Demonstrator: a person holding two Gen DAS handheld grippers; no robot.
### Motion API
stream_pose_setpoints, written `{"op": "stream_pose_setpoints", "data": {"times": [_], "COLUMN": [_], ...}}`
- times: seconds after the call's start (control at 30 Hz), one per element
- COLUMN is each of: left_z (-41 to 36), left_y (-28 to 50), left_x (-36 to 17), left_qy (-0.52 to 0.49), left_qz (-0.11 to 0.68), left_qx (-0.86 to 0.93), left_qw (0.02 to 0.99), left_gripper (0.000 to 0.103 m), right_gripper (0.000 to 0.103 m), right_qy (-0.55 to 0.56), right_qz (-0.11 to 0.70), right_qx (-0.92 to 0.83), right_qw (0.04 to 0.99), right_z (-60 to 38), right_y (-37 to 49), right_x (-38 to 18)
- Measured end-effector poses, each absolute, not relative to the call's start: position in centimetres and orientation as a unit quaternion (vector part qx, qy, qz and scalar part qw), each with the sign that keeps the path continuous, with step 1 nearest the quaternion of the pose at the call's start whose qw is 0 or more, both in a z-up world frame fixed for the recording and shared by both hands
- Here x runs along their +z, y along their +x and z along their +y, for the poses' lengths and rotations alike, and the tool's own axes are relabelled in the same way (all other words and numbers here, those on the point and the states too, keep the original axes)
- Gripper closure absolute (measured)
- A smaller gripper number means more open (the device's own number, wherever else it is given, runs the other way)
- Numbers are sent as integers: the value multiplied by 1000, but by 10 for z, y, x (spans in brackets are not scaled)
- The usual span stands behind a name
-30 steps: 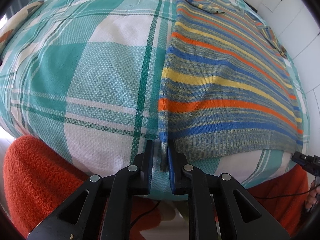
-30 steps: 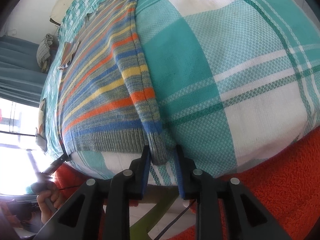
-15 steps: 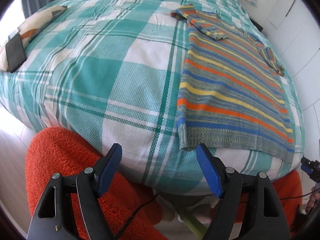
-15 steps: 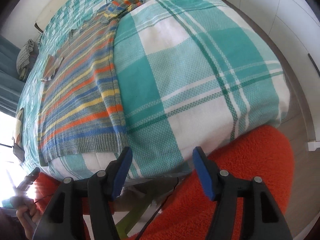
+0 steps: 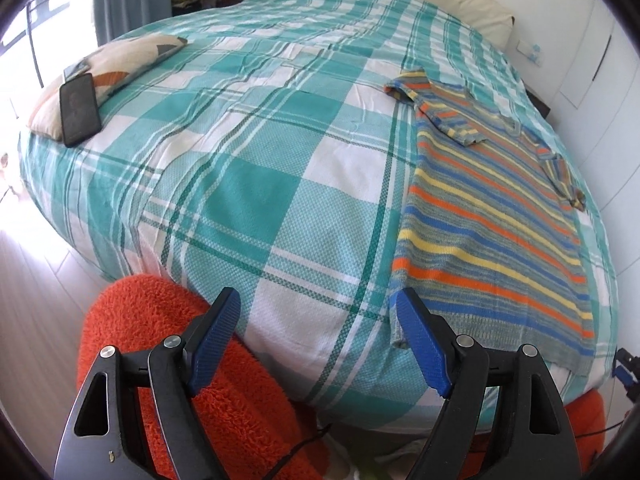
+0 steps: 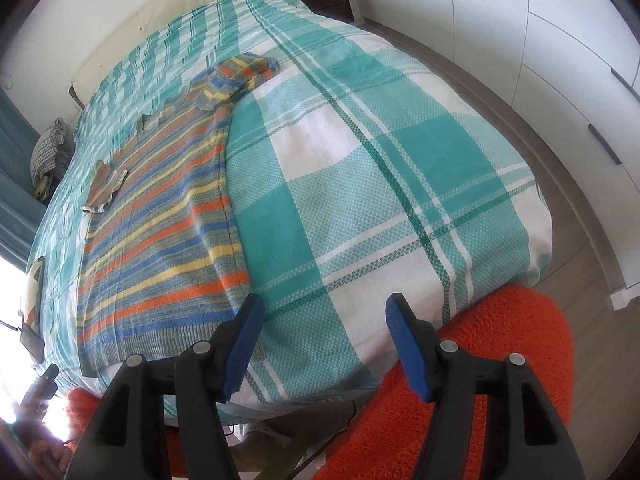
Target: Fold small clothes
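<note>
The left claw (image 5: 316, 344) hangs wide apart over the foot of the bed, nothing between its blue pads (image 5: 214, 342); its right pad sits in front of the sweater's near left hem corner, and whether they touch I cannot tell. The right claw (image 6: 324, 344) is also spread, holding nothing, its left pad over the sweater's near right hem corner. Below both lies an orange rug (image 5: 168, 360) on the floor. The striped sweater (image 5: 492, 232) lies flat and face up on the bed (image 5: 256, 184), hem toward the foot, on the plaid cover; both short sleeves are turned in over the body. Farther off, near the bed's left edge, a dark phone (image 5: 79, 109) leans on a patterned pillow (image 5: 120, 64). Beyond are a cream headboard (image 6: 168, 12) and white wardrobe doors (image 6: 520, 40).
</note>
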State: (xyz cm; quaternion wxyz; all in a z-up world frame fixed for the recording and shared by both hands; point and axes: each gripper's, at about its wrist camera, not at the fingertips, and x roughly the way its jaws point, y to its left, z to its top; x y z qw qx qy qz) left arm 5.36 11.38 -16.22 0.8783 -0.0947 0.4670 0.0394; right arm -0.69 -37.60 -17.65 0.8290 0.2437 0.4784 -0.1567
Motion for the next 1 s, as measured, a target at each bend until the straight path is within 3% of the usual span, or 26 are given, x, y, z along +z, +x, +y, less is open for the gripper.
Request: {"op": "stream_pose_setpoints", "data": {"times": [1.0], "left_z": [110], "left_y": [54], "left_x": [-157], "left_qy": [-84], "left_qz": [449], "left_qx": [52], "left_qw": [888], "left_gripper": [19], "right_gripper": [40], "right_qy": [235], "right_qz": [453], "right_qx": [-161], "right_qw": [845], "right_z": [-372], "right_y": [-11], "right_x": [-169]}}
